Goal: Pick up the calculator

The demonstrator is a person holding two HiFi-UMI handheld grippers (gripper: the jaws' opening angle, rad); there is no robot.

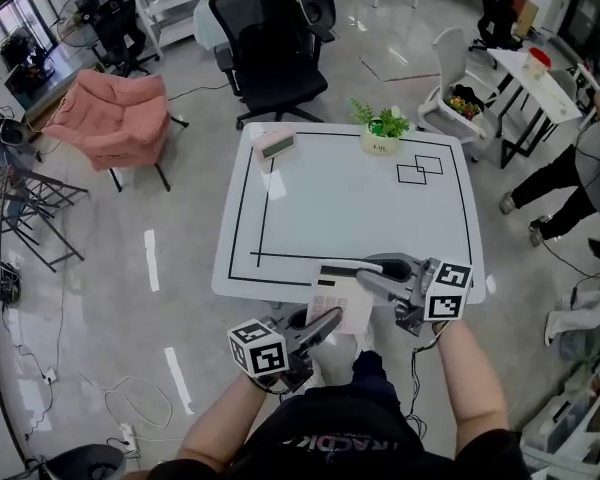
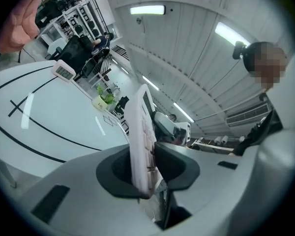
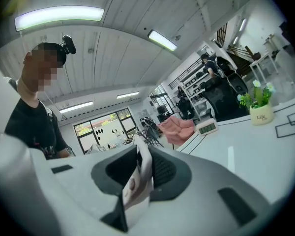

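Note:
The pale calculator [image 1: 341,299] hangs just off the near edge of the white table [image 1: 360,208], tilted, keys up. My left gripper [image 1: 328,320] comes in from the lower left and is shut on its near edge. My right gripper [image 1: 366,271] reaches from the right and is shut on its far right part. In the left gripper view the calculator [image 2: 140,141] stands edge-on between the dark pads of the gripper [image 2: 150,168]. The right gripper view shows the calculator's [image 3: 138,178] edge clamped in that gripper [image 3: 137,173] the same way.
On the table's far side stand a small digital clock [image 1: 276,144] and a potted plant [image 1: 381,128]. Black lines and two squares mark the tabletop. A black office chair [image 1: 270,48] sits behind the table and a pink armchair [image 1: 120,118] to the left. A person [image 1: 580,178] is at the right.

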